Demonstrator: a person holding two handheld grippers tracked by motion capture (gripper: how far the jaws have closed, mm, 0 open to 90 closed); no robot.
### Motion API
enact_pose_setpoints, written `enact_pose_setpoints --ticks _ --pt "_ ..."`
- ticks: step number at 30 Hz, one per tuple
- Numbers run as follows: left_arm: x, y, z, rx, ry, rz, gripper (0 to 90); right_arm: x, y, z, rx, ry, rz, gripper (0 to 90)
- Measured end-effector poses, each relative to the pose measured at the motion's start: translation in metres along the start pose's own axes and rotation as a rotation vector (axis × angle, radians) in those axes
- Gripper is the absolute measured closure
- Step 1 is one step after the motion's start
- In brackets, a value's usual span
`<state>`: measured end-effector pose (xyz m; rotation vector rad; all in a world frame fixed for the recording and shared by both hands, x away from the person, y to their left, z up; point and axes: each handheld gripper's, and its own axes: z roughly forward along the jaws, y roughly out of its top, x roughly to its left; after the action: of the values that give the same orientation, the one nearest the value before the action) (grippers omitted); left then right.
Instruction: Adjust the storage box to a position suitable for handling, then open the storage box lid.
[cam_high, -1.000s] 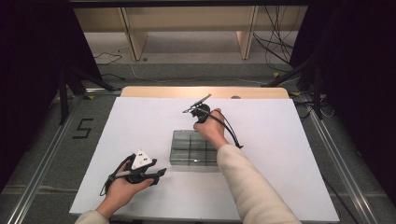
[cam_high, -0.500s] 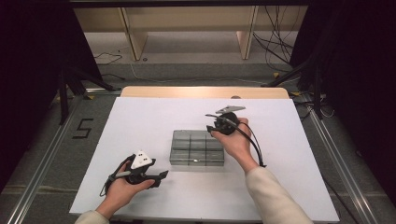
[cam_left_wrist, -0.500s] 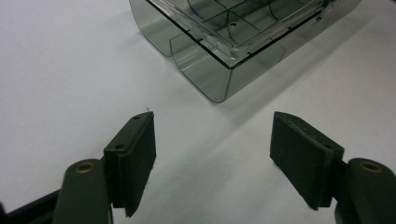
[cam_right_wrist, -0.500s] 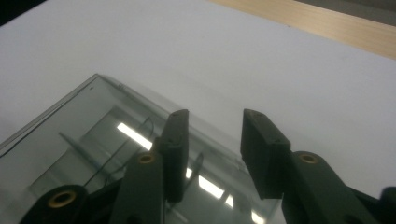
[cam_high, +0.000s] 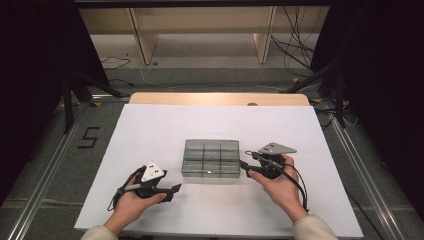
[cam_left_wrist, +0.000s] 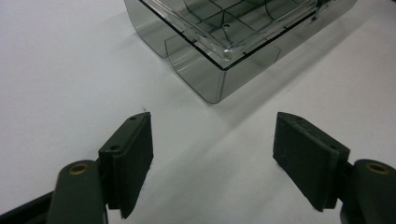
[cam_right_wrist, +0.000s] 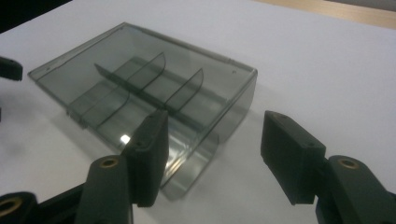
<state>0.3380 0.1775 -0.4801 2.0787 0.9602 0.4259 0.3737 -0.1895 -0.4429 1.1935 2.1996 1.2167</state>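
While both hands rest on the white table cover, each gripper's jaws stand spread wide with nothing between them. The left gripper shows two flat, dark rubbery pads parted over bare white surface, aimed at the near left corner of the compartment box; it touches nothing and lies near the box, clear of it. In the high view this left gripper sits toward the table's near edge, left of centre, a white three-cornered plate on top.

The right gripper is likewise released. Its left pad stands in front of the box's near corner, but whether it touches the wall I cannot tell; the other pad hangs over open cover beside the box. From above, the right gripper points at the box's right end, just beside it, with a grey plate on top and a black cable looping round the hand.

The compartment box lies near the middle of the table, slightly toward the near edge. It is smoky grey see-through plastic, rectangular with rounded corners, its flat lid shut and glossy. Thin curved dividers inside split it into a grid of cells.
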Motion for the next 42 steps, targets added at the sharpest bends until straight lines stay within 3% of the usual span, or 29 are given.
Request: enact_pose_setpoints --ticks 7,11,18,21,26,37,42 --pt "0.0 0.0 0.0 -0.007 0.004 -0.004 28.8 0.002 -0.011 -0.011 -0.018 0.003 -0.009 41.9" --pt "0.001 0.0 -0.001 -0.013 -0.003 -0.018 28.7 0.01 -0.021 -0.018 -0.01 0.031 -0.023 44.7" --pt "0.002 -0.001 -0.002 -0.01 -0.015 -0.02 32.1 0.014 -0.033 -0.021 0.041 0.055 -0.037 80.7" --pt "0.001 -0.001 -0.003 -0.01 -0.009 -0.021 36.1 0.015 -0.036 -0.018 0.07 0.064 -0.041 90.0" --pt "0.001 0.0 -0.004 -0.011 -0.002 -0.019 42.0 0.016 -0.04 -0.011 0.099 0.083 -0.045 90.0" --pt "-0.002 0.002 -0.003 -0.017 -0.007 -0.001 53.1 0.019 -0.036 0.003 0.082 0.095 -0.063 90.0" --pt "-0.001 0.003 -0.003 -0.019 -0.015 0.004 59.5 0.018 -0.035 0.004 0.075 0.097 -0.047 90.0"
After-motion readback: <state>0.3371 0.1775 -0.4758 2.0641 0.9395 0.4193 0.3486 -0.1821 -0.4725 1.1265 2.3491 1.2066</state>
